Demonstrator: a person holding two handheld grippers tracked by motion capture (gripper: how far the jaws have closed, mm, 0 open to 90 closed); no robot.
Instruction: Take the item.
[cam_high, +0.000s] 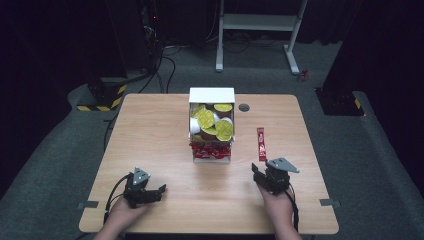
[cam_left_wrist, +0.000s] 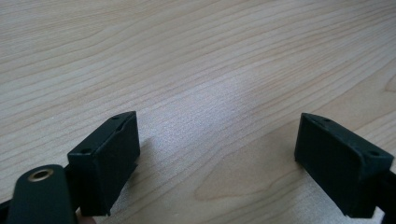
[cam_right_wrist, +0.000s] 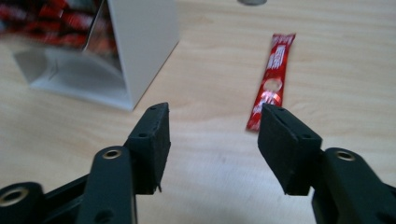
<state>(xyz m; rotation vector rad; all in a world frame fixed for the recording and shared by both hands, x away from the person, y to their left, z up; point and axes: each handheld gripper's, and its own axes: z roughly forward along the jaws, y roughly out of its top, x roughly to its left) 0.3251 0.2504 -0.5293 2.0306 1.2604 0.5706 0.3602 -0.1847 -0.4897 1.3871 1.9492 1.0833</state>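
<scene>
A pale wood-grain desk (cam_high: 150, 145) with rounded corners stands on grey carpet in a dark room. Beyond its far edge a white metal frame (cam_high: 257, 22) rises from the floor, cables trail over the carpet past the far left corner, and black bases marked with yellow-and-black stripes (cam_high: 102, 97) sit off both far corners. Small grey tape tabs (cam_high: 87, 204) stick out at the left and right edges near the person's side.

A white box (cam_high: 211, 95) stands at the middle of the desk, just in from the far edge, open toward the person. Its upper part holds round cups with yellow lids (cam_high: 206, 119); red wrapped pieces (cam_high: 210, 149) fill its lower front. A grey round cap (cam_high: 244, 107) is set into the desk just right of the box's far corner.

The red stick sachet (cam_high: 261, 144) lies flat on the bare wood right of the box and apart from it, its length running toward the far edge. In the right gripper view the sachet (cam_right_wrist: 272, 79) lies ahead of the tongs, its near end just beyond the right-hand pad.

The right tongs (cam_high: 262, 175), held near the front right part of the desk, stand open with nothing between them. The left tongs (cam_high: 156, 192), near the front left corner, are spread wide over bare wood (cam_left_wrist: 219, 93), also holding nothing.
</scene>
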